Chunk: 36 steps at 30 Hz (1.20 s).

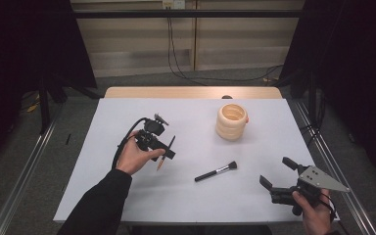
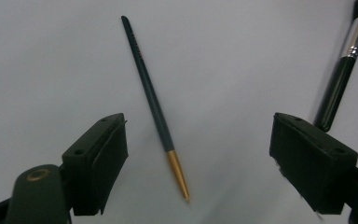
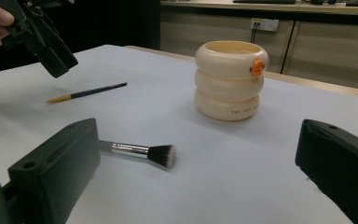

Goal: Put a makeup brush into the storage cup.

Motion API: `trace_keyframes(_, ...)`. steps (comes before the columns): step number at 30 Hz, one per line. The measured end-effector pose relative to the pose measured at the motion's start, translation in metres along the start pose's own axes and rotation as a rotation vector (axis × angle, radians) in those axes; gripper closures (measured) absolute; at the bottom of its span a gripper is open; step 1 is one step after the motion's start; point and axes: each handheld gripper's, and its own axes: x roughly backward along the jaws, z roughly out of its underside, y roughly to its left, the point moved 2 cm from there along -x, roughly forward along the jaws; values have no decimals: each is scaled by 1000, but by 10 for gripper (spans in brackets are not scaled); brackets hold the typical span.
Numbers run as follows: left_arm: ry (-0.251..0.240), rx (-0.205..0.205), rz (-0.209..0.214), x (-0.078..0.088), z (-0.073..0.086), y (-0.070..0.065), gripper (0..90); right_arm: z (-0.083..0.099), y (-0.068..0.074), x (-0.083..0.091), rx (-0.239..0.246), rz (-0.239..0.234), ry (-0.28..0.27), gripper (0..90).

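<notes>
A thin dark brush with a gold tip (image 1: 160, 165) (image 2: 154, 100) (image 3: 86, 93) lies flat on the white table (image 1: 191, 200). My left gripper (image 1: 162, 142) (image 2: 198, 158) (image 3: 51, 56) hovers just above it, open, with the brush lying between the jaws and untouched by either. A black makeup brush with a silver ferrule (image 1: 216, 172) (image 2: 342, 70) (image 3: 140, 151) lies at the table's middle. My right gripper (image 1: 277, 172) (image 3: 200, 154) is held open and empty near the front right, pointing toward the makeup brush and a cream ringed holder (image 1: 232, 121) (image 3: 228, 79).
The cream holder stands upright at the back right of the table and has a small orange knob on its side. A wooden strip (image 1: 191, 92) borders the table's far edge. Metal rails (image 1: 333, 161) run along both sides.
</notes>
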Motion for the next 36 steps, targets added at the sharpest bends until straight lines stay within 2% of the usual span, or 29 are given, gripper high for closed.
trace_keyframes(1, 7, 5, -9, 0, 0, 1, 190, 0, 0, 0, 1, -1, 1, 0)
trace_keyframes(4, 17, 24, 9, -4, -1, 3, 190, 0, 0, -1, 5, -5, -1, 0)
trace_keyframes(7, 46, 31, -9, -7, -1, 4, 202, 0, 1, -1, 4, -9, 1, 0)
trace_keyframes(9, 54, 34, -6, -9, -1, 5, 243, 0, 1, -1, 5, -8, -1, 0)
trace_keyframes(11, 64, 33, -18, -10, -1, 4, 332, 0, 0, -1, 4, -8, 0, 0)
trace_keyframes(12, 65, 29, -38, -10, -1, 3, 332, 0, 0, -1, 4, -8, 0, 0)
trace_keyframes(14, 57, 8, -62, -11, -2, -1, 386, 0, 1, -1, 2, -13, 4, 0)
trace_keyframes(17, 77, 10, -65, -14, -2, -2, 443, 0, 1, -1, 5, -18, 7, 0)
trace_keyframes(19, 94, 22, -69, -16, -2, -2, 492, 1, 1, -1, 8, -24, 13, 0)
trace_keyframes(21, 95, 47, -92, -16, -2, -1, 532, 1, 2, -1, 8, -26, 12, 0)
trace_keyframes(26, 116, 80, -80, -20, -2, 2, 596, 2, 3, -3, 8, -38, 32, 0)
trace_keyframes(27, 128, 87, -92, -21, -1, 3, 600, 2, 3, -3, 13, -42, 31, 0)
trace_keyframes(31, 133, 106, -83, -23, -2, 3, 600, 2, 4, -3, 15, -46, 33, 0)
trace_keyframes(32, 156, 92, -85, -25, -2, 4, 602, 2, 4, -3, 15, -46, 32, 0)
trace_keyframes(33, 160, 99, -85, -27, -1, 2, 603, 2, 4, -3, 14, -47, 31, 0)
trace_keyframes(34, 185, 81, -74, -30, -1, 2, 601, 2, 4, -3, 15, -48, 30, 0)
trace_keyframes(36, 193, 84, -106, -33, -2, 4, 596, 2, 4, -4, 19, -50, 29, 0)
